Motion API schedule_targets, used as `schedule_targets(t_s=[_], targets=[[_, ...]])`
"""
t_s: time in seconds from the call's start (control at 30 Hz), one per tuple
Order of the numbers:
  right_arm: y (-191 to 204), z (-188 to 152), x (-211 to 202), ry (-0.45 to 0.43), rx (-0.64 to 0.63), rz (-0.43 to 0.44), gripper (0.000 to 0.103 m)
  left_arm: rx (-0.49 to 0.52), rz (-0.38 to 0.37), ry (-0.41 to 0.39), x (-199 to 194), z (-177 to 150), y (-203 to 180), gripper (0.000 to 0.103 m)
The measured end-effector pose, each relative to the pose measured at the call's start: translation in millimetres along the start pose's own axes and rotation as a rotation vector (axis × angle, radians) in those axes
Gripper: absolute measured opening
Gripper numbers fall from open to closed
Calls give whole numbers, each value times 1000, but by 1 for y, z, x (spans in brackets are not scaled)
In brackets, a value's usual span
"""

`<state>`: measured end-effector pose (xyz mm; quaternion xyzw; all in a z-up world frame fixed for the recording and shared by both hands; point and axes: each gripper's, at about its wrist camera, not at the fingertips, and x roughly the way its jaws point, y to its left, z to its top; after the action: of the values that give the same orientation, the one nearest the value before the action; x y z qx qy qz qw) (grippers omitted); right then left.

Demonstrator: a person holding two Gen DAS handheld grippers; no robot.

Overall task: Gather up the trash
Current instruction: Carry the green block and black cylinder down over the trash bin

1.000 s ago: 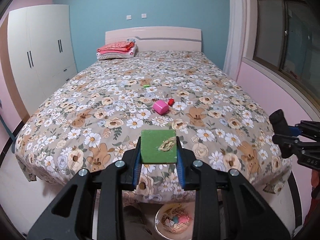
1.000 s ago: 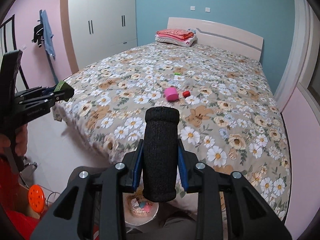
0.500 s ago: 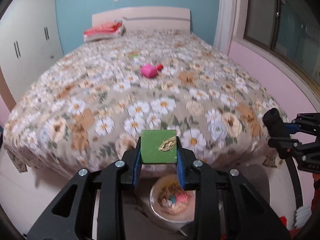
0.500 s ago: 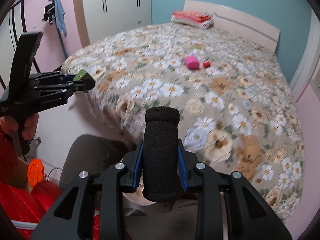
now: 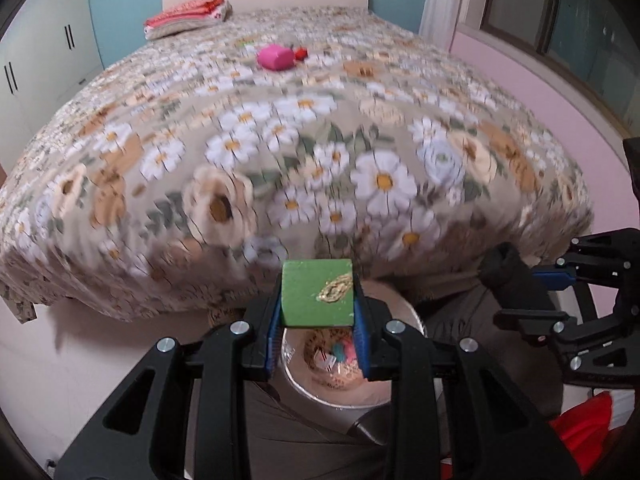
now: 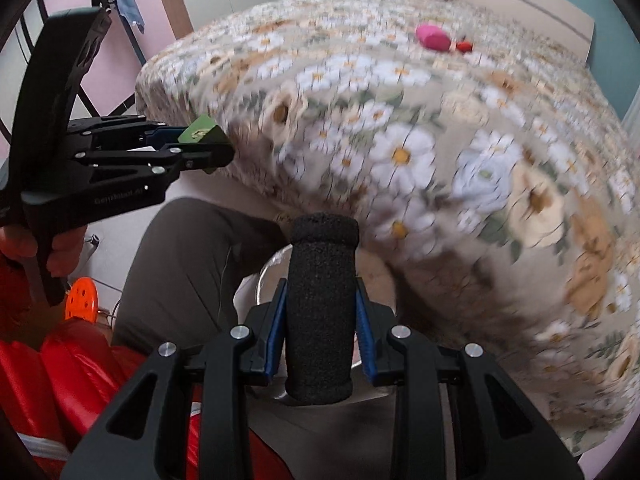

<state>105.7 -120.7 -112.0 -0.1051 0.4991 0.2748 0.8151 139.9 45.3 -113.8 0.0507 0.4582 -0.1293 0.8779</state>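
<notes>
Left wrist view: left tongs (image 5: 318,312) pinching a green block (image 5: 317,298) with a gold smear on its face. Directly below and just beyond the tips sits the trash bowl (image 5: 384,394), on the floor by the person's knees, scraps already inside. Right tongs (image 6: 320,320) pinching a black foam cylinder (image 6: 322,312), long axis upright along the tongs; bowl rim (image 6: 264,276) shows behind it, partly hidden. Left tongs look the more squarely over the opening; right tongs sit at its right edge. Bed (image 5: 280,140) beyond: a pink object (image 5: 274,57) and small red piece (image 5: 302,53) not yet collected. Judged: drop comes next.
</notes>
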Motion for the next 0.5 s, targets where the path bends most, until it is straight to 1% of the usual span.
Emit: schedule_targets(t_s=[0.13, 0.3, 0.5], targets=[[0, -13, 36, 53, 17, -45, 33, 8, 18, 28, 26, -12, -5, 30], [-6, -27, 78, 119, 52, -59, 33, 14, 61, 46, 58, -26, -8, 30], [-18, -38, 111, 135, 83, -80, 33, 6, 88, 99, 95, -44, -9, 30]])
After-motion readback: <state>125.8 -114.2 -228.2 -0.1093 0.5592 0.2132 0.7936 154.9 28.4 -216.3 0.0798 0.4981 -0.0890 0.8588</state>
